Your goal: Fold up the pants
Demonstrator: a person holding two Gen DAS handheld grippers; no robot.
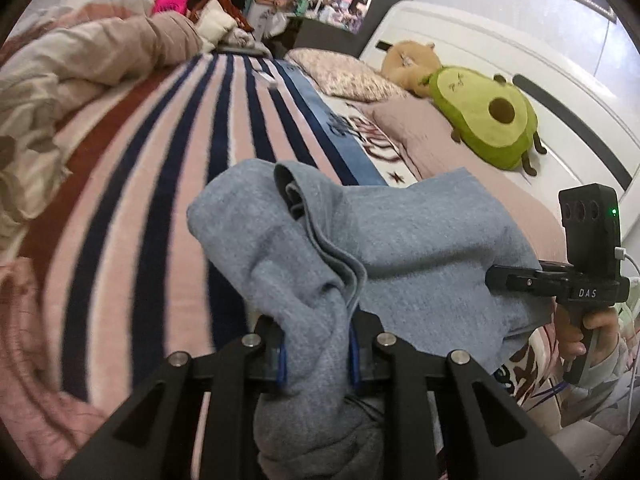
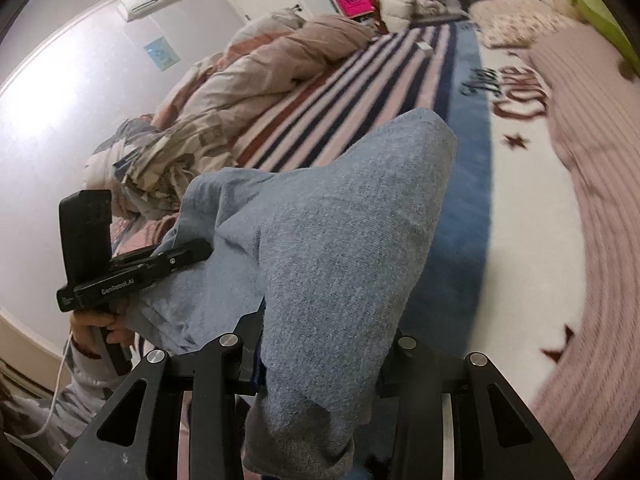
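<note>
The grey-blue pants (image 1: 400, 240) hang in a bunched fold above the bed, held up at two spots. In the left wrist view my left gripper (image 1: 318, 360) is shut on a thick gather of the cloth, which spills down between its blue-padded fingers (image 1: 281, 360). To the right, a hand holds my right gripper (image 1: 496, 280), whose tip is buried in the pants' far edge. In the right wrist view the pants (image 2: 340, 220) drape forward over my right gripper (image 2: 320, 372), which is shut on the fabric. My left gripper (image 2: 202, 250) bites the cloth at the left.
Under the pants lies a striped blanket (image 1: 168, 168) in pink, navy and red. A crumpled duvet (image 2: 224, 92) is piled along one side. An avocado plush (image 1: 488, 120) and pillows (image 1: 344, 72) rest by the white headboard (image 1: 480, 48). Cluttered shelves stand beyond the bed.
</note>
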